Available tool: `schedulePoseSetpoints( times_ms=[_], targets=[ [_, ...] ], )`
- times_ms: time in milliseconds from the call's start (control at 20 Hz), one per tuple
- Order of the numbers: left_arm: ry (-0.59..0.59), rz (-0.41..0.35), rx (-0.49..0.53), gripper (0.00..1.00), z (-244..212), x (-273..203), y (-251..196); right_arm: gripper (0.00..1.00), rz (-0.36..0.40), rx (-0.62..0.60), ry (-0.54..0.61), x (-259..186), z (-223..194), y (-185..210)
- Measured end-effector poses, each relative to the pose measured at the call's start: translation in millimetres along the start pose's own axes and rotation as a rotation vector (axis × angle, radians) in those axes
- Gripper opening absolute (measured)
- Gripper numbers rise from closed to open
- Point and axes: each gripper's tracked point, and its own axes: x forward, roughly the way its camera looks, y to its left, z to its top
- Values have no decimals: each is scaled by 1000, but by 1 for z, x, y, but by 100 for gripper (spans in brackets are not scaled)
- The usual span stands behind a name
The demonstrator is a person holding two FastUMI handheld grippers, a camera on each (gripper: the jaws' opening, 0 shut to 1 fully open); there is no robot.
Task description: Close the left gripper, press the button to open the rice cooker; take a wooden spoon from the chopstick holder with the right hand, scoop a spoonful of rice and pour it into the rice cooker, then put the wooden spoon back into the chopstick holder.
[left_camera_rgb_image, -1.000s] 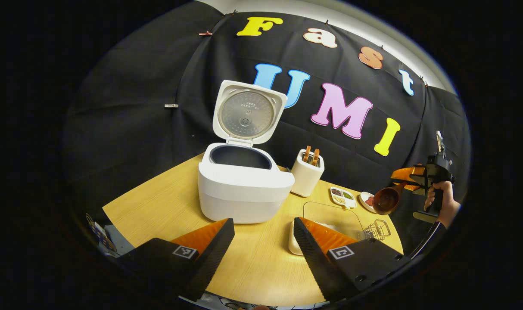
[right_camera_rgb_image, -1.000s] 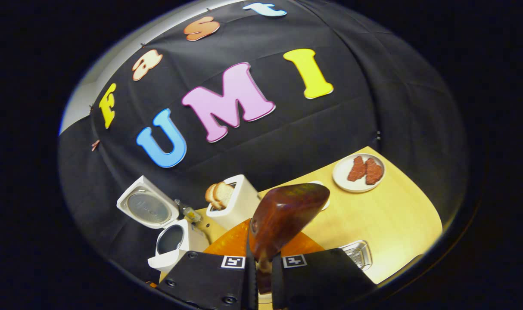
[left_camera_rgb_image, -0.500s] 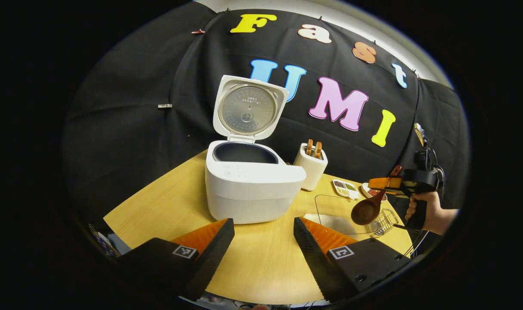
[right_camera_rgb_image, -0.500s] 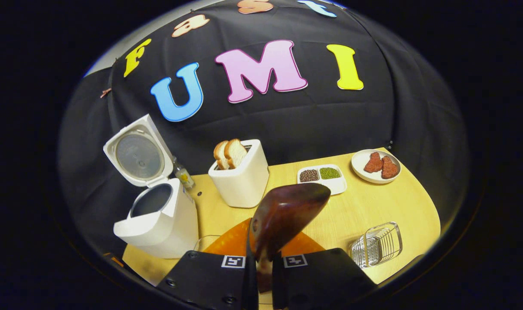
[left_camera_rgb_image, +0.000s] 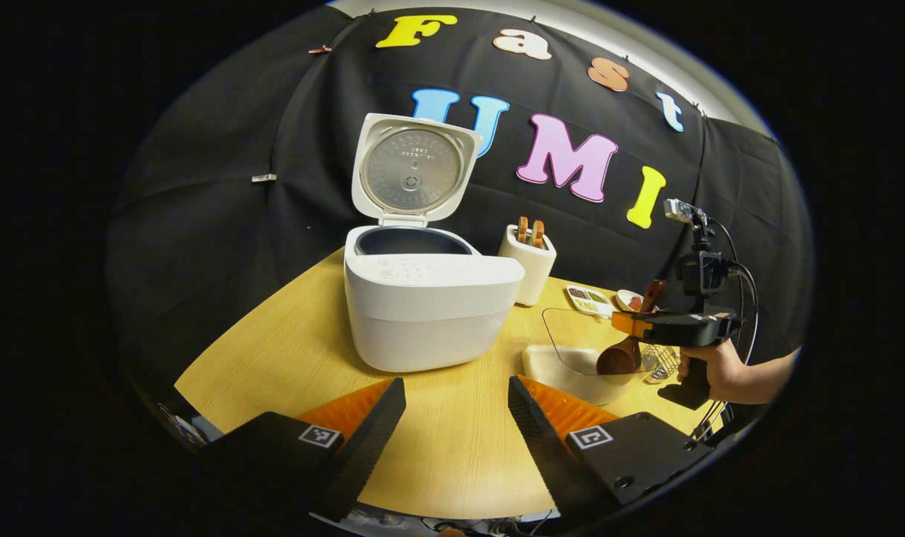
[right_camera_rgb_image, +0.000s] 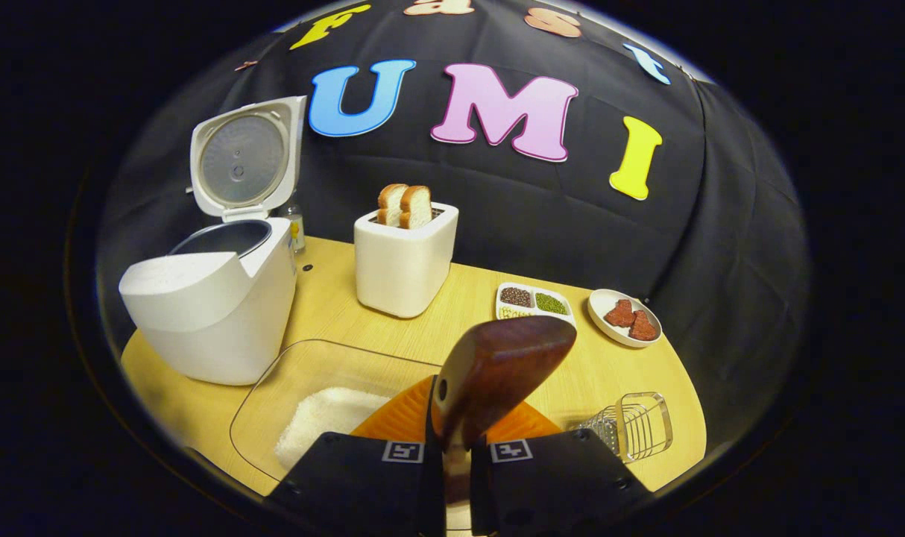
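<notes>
The white rice cooker stands on the wooden table with its lid raised and the dark inner pot showing. My left gripper hovers open in front of it, holding nothing. In the left gripper view, my right gripper is at the right, shut on the wooden spoon, whose bowl dips into the clear rice container. In the right gripper view, the wooden spoon sticks up from my right gripper, above the rice container with white rice. The wire chopstick holder stands to the right.
A white toaster with two bread slices stands behind the container. A divided dish of beans and a plate with meat pieces sit at the back right. A small bottle stands behind the rice cooker.
My right gripper has come down and tilted forward with the spoon, bringing its bowl from mid-air into the rice container. The left gripper stays open and has shifted only slightly.
</notes>
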Motion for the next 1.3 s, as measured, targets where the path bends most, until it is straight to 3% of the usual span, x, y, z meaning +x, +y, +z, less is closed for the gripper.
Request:
schedulePoseSetpoints(
  times_ms=[500,650,1000,1300],
  targets=[
    [-11,9,-36,95,2,-10,20,18,63,334,142,-14,-17,63],
    [-2,16,-63,95,-2,-12,29,17,85,498,187,-11,-14,69],
    [3,21,-92,95,-2,-6,34,18,118,822,285,-12,-21,60],
    [-8,11,-71,95,8,1,26,17,83,979,297,-17,-26,26]
  ],
)
